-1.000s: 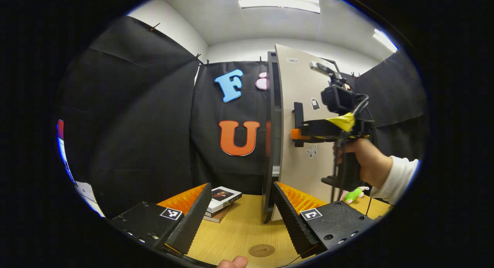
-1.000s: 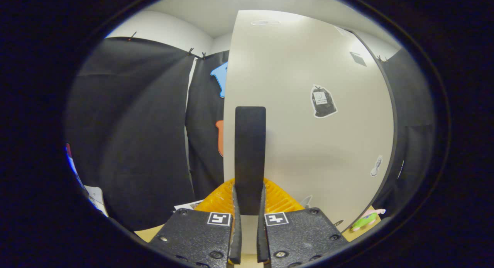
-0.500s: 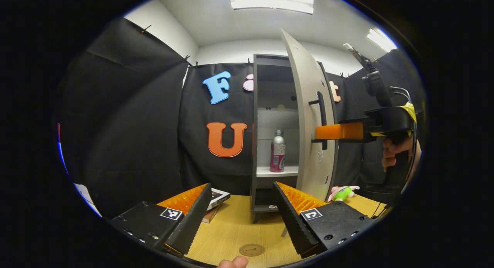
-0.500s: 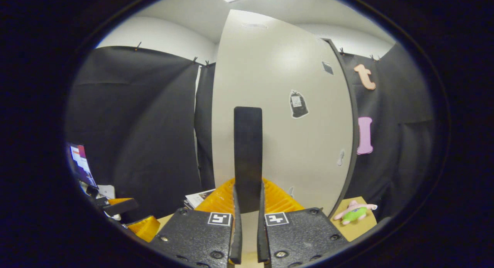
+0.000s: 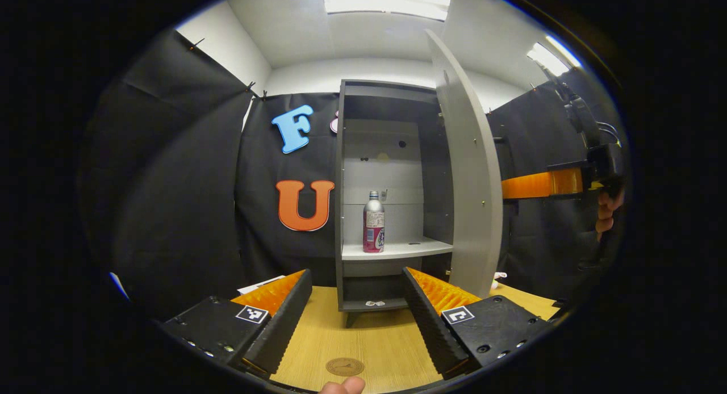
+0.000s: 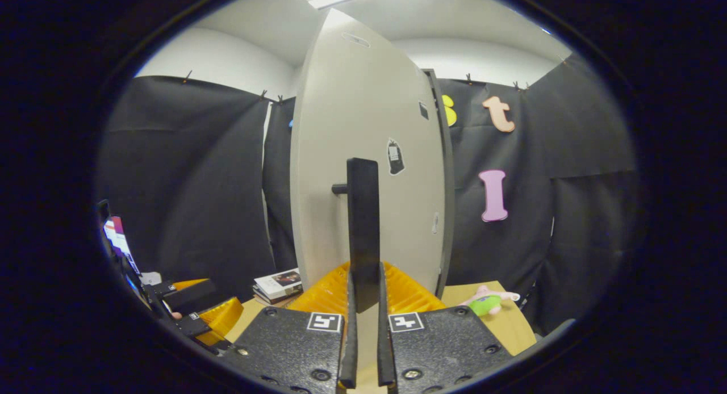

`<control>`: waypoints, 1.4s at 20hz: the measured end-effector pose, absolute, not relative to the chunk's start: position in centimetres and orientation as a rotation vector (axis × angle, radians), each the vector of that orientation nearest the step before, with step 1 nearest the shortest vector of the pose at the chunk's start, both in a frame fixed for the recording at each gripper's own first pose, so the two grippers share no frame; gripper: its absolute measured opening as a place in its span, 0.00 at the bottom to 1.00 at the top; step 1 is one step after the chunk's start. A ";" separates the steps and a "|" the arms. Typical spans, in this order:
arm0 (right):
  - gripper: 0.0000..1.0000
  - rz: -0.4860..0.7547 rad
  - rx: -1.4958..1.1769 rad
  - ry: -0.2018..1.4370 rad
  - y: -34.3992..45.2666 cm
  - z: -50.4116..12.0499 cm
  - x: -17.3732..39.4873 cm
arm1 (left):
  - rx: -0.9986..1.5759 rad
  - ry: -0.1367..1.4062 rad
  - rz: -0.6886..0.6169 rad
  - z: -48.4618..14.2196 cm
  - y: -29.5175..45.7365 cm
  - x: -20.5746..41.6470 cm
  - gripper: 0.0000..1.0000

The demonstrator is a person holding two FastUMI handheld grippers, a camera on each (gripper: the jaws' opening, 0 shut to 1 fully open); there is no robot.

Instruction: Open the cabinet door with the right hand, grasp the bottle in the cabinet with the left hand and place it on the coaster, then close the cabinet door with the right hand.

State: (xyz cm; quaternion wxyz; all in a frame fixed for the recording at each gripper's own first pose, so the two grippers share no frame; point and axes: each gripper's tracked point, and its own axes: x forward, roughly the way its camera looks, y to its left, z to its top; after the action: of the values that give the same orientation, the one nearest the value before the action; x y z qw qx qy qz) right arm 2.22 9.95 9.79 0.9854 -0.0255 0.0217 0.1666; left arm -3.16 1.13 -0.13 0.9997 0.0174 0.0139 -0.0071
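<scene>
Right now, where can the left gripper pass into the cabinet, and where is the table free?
The shelf is bare right of the bottle, up to the open door. The table is bare around the coaster. It is crowded at the books and plush toy.

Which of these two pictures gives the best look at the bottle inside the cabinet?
The left gripper view. The bottle stands upright on a shelf of the open cabinet, in plain sight past the door. In the right gripper view the door's outer face stands in front of the cabinet, with the right gripper shut on its handle.
</scene>
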 end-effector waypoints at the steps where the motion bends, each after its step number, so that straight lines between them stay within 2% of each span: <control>1: 0.16 0.317 -0.063 0.037 8.7 10.0 2.0 | 0.035 0.027 -0.017 -0.2 0.8 -3.1 0.95; 10: 0.05 0.198 -0.091 0.040 0.3 11.4 1.6 | 0.040 0.035 -0.029 -1.1 -1.4 -2.7 0.95; 19: 0.04 0.106 -0.075 0.019 -4.9 12.1 2.8 | 0.040 0.045 0.007 -1.7 -0.7 -2.5 0.95; 24: 0.04 0.161 -0.040 0.018 -4.7 12.0 3.3 | 0.046 0.043 -0.002 -1.4 -1.4 -2.3 0.95; 28: 0.04 0.178 -0.024 0.016 -5.6 11.3 0.3 | 0.051 0.039 0.012 -1.6 -1.6 -2.5 0.95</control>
State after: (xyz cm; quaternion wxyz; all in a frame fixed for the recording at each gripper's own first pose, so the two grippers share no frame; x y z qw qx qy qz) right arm 0.29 -5.62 11.31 0.9959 -0.0119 0.0081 0.0890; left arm -2.50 -1.58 -1.59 0.9995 0.0254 0.0195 0.0058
